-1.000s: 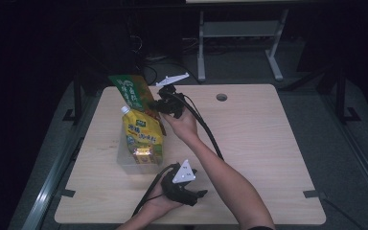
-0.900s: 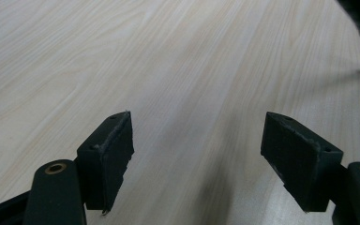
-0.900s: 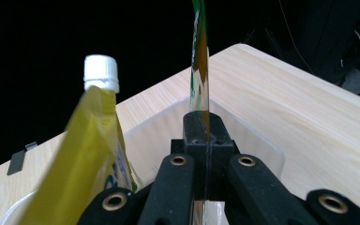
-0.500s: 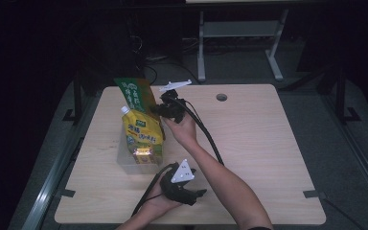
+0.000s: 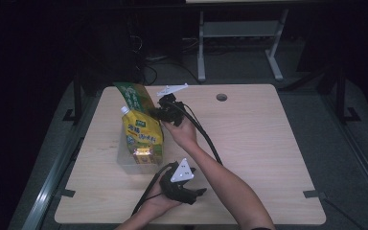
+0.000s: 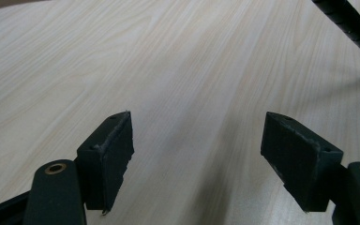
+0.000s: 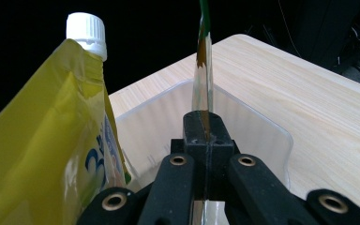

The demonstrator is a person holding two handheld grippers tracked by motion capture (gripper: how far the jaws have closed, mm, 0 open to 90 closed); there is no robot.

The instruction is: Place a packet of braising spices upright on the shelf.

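Pale wood-grain table (image 5: 268, 158), dark room around it. Clear plastic bin (image 5: 124, 160) sits on the left part of the tabletop; in the right gripper view its translucent ribbed wall (image 7: 262, 136) curves around behind the jaws.

Yellow spouted pouch (image 5: 143, 136) stands upright in the bin, white screw cap (image 7: 86, 29) at top. In the right gripper view it takes up the left side, just beside the jaws, whether touching them I can't tell.

Green pouch (image 5: 135, 98) is behind the yellow one, at the far end of the bin, tilted, its top above the rim. Right gripper (image 5: 160, 112) is clamped on it: in the right gripper view the two black jaws are pressed together on the pouch's thin flat edge (image 7: 203, 75), which runs straight up from between the pads, seen edge-on, with a green tip. Lower part of the pouch drops below the jaws into the bin; can't tell if it reaches the bottom.

Right forearm crosses the table diagonally from the near edge, cable (image 5: 206, 136) trailing back along it.

Left gripper (image 5: 199, 191) is low over the near part of the table, apart from the bin, grey three-cornered plate on top. Jaws spread wide, nothing between the pads (image 6: 110, 159), just bare wood under them. A black corrugated cable (image 6: 351, 28) crosses the top right corner of the left gripper view.
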